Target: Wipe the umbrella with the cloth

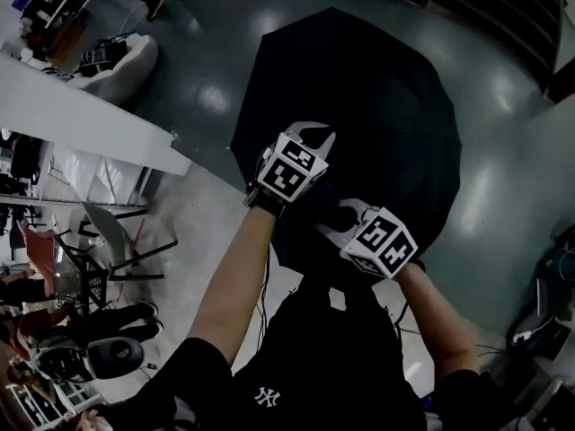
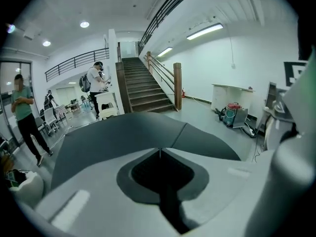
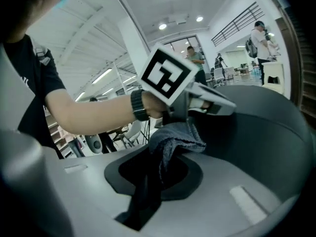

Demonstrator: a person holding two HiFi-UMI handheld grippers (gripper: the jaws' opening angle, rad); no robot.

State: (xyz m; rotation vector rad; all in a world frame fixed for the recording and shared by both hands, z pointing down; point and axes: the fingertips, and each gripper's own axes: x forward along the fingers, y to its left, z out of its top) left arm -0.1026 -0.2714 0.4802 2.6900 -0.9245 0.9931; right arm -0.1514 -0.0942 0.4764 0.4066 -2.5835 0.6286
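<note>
1. The umbrella [image 1: 377,88] is open, and I see its black top from above. It stands over the shiny grey floor [image 1: 216,79], in front of me.
2. The cloth [image 3: 175,137] is grey-blue. It is bunched right at the edge of the umbrella's top. I cannot tell if it touches the fabric.
3. My right gripper [image 3: 173,152] has its jaws closed on the cloth. The cloth goes through the opening between them, with the bunch sticking out in front and a dark end hanging behind.
4. My left gripper [image 2: 159,149] has its jaws closed, and the tips meet in a thin line. I see nothing held between them. It points across the top of the umbrella.
5. In the head view, my left gripper [image 1: 314,137] is over the near part of the umbrella. My right gripper [image 1: 341,218] is just beside it, closer to my body.
6. In the right gripper view, my left gripper [image 3: 217,102] is just above the bunch of cloth.
7. Behind the umbrella, a staircase [image 2: 143,90] goes up.
</note>
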